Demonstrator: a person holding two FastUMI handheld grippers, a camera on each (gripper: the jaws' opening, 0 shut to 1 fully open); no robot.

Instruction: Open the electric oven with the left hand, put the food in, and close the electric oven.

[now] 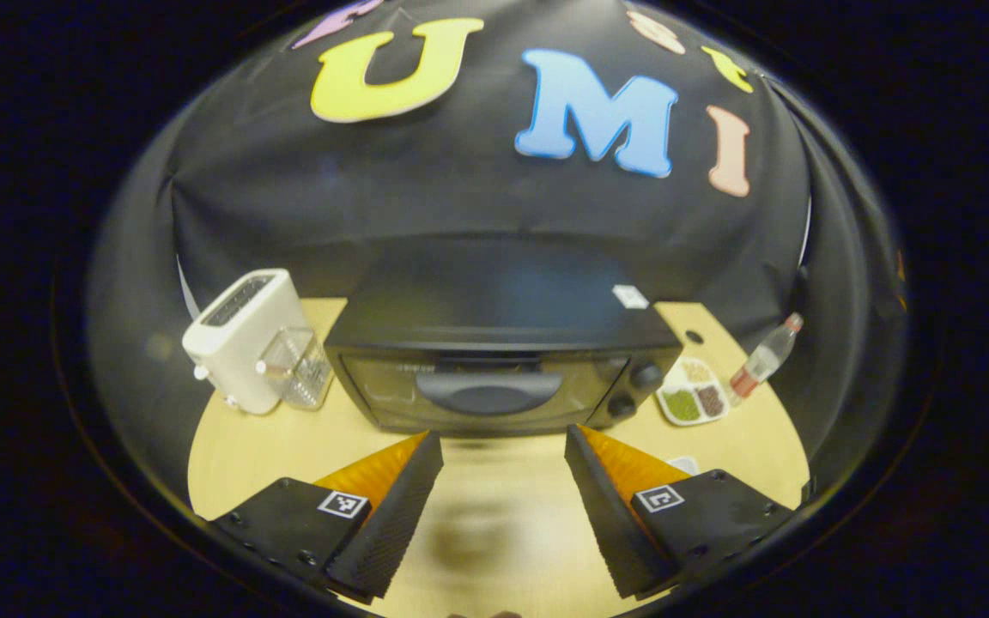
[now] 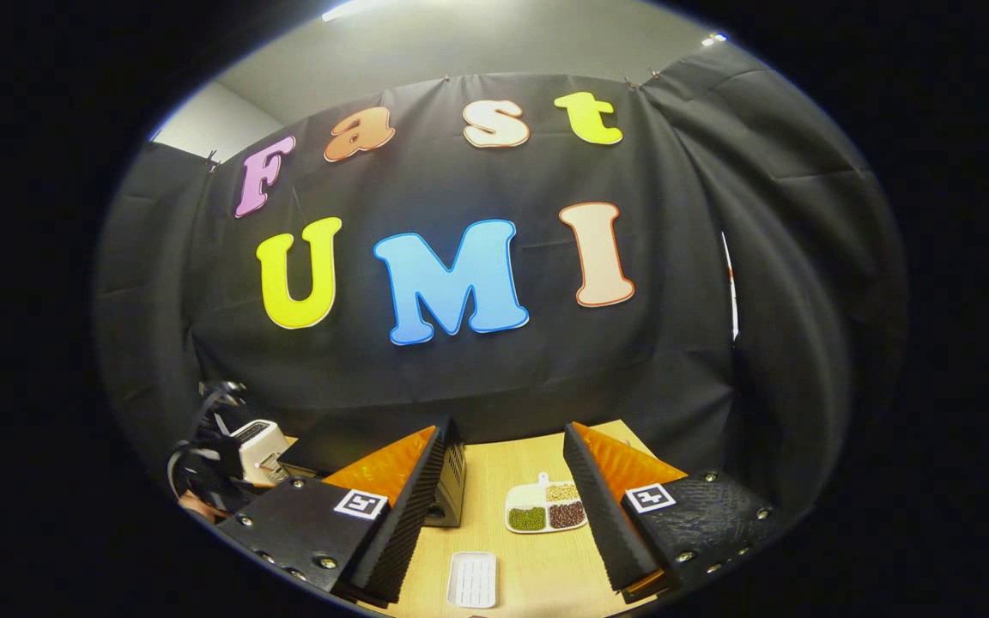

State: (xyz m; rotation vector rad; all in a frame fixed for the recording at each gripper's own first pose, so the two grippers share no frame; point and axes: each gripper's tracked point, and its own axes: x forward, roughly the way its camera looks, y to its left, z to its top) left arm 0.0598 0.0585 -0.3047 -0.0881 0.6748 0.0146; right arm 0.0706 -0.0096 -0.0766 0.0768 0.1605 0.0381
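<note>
Left hand-held gripper point(image 1: 503, 451) hangs spread and empty over bare desk point(image 1: 494, 515), lined up with the electric oven point(image 1: 499, 365) just ahead. Oven door is shut and its handle point(image 1: 488, 396) untouched, so opening, loading and closing all remain. Right hand-held gripper point(image 2: 503, 451) is likewise spread, holding nothing, above a small white tray point(image 2: 471, 579). Food, judged to be the divided plate point(image 2: 546, 506) of grains, sits on the desk to the oven's right, near a bottle point(image 1: 765, 359). Left of the oven stand a white toaster point(image 1: 241, 339) and a clear container point(image 1: 299, 367). Black cloth closes the booth behind.
</note>
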